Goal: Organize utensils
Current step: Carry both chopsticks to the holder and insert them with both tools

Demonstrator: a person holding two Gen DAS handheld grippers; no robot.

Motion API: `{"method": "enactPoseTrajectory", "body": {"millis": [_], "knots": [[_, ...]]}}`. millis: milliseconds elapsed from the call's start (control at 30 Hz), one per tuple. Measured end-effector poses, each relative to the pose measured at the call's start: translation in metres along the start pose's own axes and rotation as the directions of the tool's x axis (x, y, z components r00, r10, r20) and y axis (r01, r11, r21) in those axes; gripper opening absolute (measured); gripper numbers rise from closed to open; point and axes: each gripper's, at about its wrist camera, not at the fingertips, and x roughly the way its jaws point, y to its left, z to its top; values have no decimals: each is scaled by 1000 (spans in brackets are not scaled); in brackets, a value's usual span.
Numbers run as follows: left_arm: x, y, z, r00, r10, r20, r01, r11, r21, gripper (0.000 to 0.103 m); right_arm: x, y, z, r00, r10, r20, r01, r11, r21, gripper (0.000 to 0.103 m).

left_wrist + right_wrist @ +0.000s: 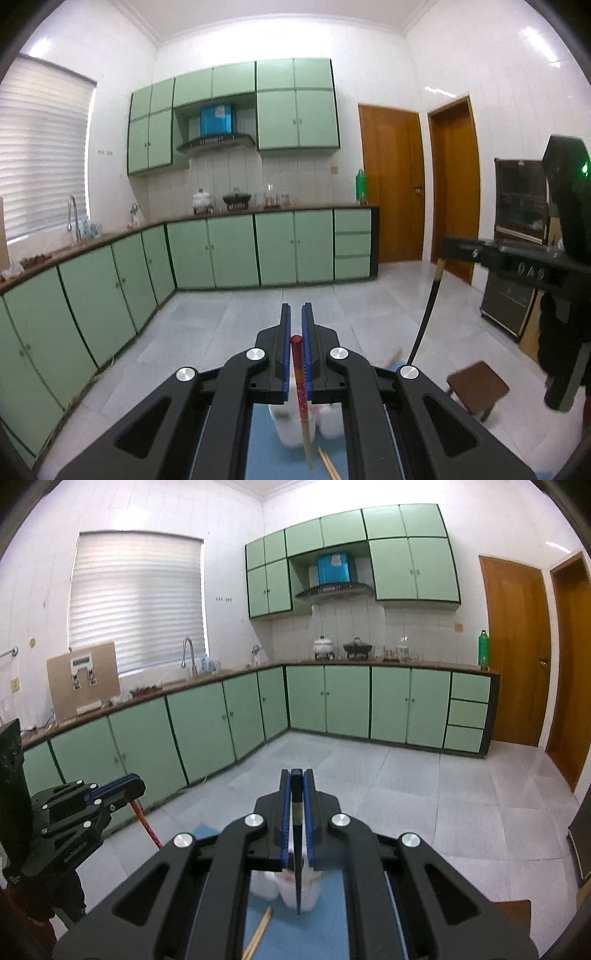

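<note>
Left gripper (pixel 295 325) is clamped on a red-topped chopstick (pixel 301 391), blue pads squeezing it just below its red cap; the stick hangs down, tip over the white containers (pixel 295 424) on the blue mat (pixel 262 443); a pair of plain wooden chopsticks (pixel 327 461) lies on the mat just beside them. Right gripper (pixel 296 786) is closed on a dark chopstick (pixel 297 849), pinched near its top end, point hanging down over the white containers (pixel 284 886) (same cluster, seen from the other side); more wooden sticks (pixel 258 930) lie on the blue mat (pixel 332 923) at lower left. Both grippers are held high over the bench, green cabinets (pixel 207 727) and tiled floor (pixel 443 794) beyond; brown stool (pixel 478 387) to the right.
</note>
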Motion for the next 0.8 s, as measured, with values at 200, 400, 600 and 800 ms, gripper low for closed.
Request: {"method": "enactPoseTrajectory", "body": {"millis": [200,400,600,800], "knots": [[29,4,27,998,10,65,-10,1000,1,6,41,-15,15,1000,-5,16,4,1000,23,6],[70,11,22,997,5,76,-2,1000,-31,6,84,-21,-2,1000,-9,-30,10,999,37,6],[110,9,-11,1000,-1,0,1,1000,-23,6,113,-18,-29,995,-10,-104,14,999,36,6],[138,13,-40,992,-38,-121,32,998,-52,12,131,-13,-53,983,-8,-186,14,999,30,8]]}}
